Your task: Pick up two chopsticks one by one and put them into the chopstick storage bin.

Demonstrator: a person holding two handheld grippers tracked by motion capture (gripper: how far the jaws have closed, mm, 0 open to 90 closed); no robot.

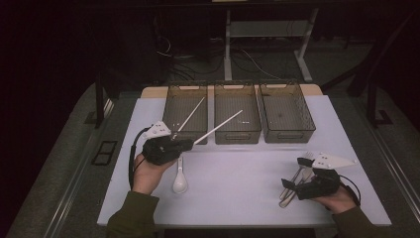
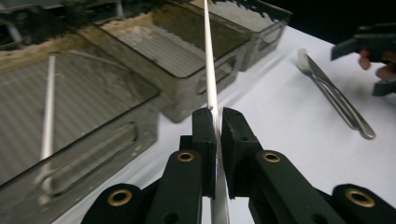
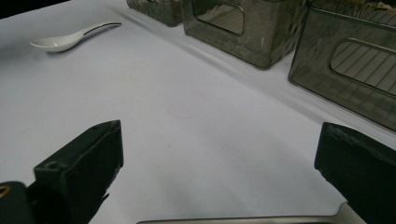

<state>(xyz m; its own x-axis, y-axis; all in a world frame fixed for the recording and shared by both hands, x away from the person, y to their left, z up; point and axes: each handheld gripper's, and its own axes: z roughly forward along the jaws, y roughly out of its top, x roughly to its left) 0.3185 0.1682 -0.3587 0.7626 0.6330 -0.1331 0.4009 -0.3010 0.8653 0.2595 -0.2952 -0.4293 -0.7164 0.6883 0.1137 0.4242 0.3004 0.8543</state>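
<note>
High view: we see the left gripper [image 1: 184, 143] clamped on a white chopstick [image 1: 220, 127], long axis probably reaching over the middle bin [image 1: 236, 136]; the right gripper [image 1: 291, 186] gapes empty.

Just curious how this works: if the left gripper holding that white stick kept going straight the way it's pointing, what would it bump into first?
Probably the middle bin. The left gripper, shut on the white chopstick, aims toward it, and the chopstick's tip already reaches over that bin's front wall. Depth is hard to judge.
</note>
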